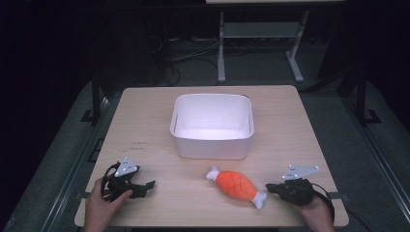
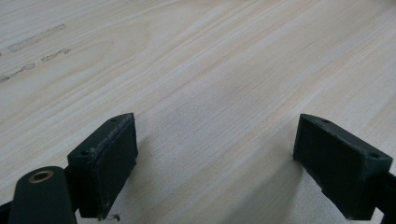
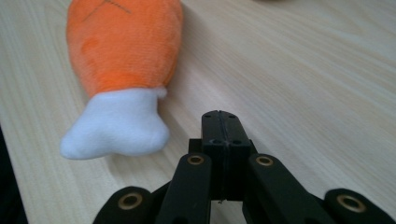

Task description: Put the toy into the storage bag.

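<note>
I saw a pale wood surface (image 1: 145, 125) lit in a dark room, with grey floor around it and a metal frame (image 1: 261, 43) and loose cables (image 1: 188, 53) beyond its far edge. A white tub (image 1: 212, 126) sat at the middle of the surface, toward the far side, open at the top. Nearer me, a plush drumstick (image 1: 235, 185) lay flat in front of the tub and well apart from it. Its long axis ran on a diagonal: one white bone end pointed far-left toward the tub, the other near-right toward my right hand. Nothing stood between the toy and either of my tools.

My left tongs (image 1: 145, 185) rested near the left front corner; in the left gripper view (image 2: 215, 154) they stood wide apart over bare wood. My right tongs (image 1: 269, 187) lay just beside the toy's near white end, without touching it; in the right gripper view (image 3: 220, 123) they were pressed together, empty, with the toy (image 3: 122, 70) to their left.
</note>
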`<state>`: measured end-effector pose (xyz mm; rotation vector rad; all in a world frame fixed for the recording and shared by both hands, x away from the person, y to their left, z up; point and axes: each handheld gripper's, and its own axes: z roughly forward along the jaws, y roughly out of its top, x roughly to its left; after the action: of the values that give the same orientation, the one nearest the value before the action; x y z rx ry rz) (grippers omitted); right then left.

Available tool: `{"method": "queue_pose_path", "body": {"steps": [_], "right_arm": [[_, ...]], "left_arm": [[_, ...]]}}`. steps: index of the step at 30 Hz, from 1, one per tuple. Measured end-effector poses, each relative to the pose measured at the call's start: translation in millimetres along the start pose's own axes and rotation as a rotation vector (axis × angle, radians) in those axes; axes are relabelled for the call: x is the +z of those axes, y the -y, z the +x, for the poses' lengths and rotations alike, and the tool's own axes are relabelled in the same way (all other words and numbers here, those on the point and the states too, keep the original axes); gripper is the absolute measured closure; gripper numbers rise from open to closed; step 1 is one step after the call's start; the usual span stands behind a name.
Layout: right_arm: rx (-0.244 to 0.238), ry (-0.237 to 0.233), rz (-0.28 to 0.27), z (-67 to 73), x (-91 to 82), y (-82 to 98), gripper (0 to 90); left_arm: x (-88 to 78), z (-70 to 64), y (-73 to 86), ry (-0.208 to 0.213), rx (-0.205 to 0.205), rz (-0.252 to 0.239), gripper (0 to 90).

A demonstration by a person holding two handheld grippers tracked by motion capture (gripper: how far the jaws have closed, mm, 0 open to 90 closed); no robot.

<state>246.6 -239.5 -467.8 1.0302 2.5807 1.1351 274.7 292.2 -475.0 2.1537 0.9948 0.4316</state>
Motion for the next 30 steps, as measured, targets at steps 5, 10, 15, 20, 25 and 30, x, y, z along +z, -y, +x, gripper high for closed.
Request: {"method": "queue_pose_path", "body": {"steps": [5, 10, 15, 20, 25, 30], "right_arm": [[-0.021, -0.03, 0.009, 8.5, 1.6, -1.7, 89.6], [-0.037, -0.045, 0.01, 15.8, 1.0, -3.4, 89.6], [-0.055, -0.062, 0.014, 22.8, 0.8, -5.1, 89.6], [-0.076, -0.076, 0.023, 28.9, 2.8, -6.9, 89.6], [-0.079, -0.073, 0.022, 30.8, 2.6, -7.7, 89.5], [-0.04, -0.041, 0.003, 26.8, -0.6, -8.2, 81.8]], "left_arm": [[0.0, 0.0, 0.0, 0.0, 0.0, 0.0, 12.9], [0.0, 0.0, 0.0, 0.0, 0.0, 0.0, 12.9], [0.0, 0.0, 0.0, 0.0, 0.0, 0.0, 12.9], [0.0, 0.0, 0.0, 0.0, 0.0, 0.0, 12.9], [0.0, 0.0, 0.0, 0.0, 0.0, 0.0, 13.0], [0.0, 0.0, 0.0, 0.0, 0.0, 0.0, 12.9]]}}
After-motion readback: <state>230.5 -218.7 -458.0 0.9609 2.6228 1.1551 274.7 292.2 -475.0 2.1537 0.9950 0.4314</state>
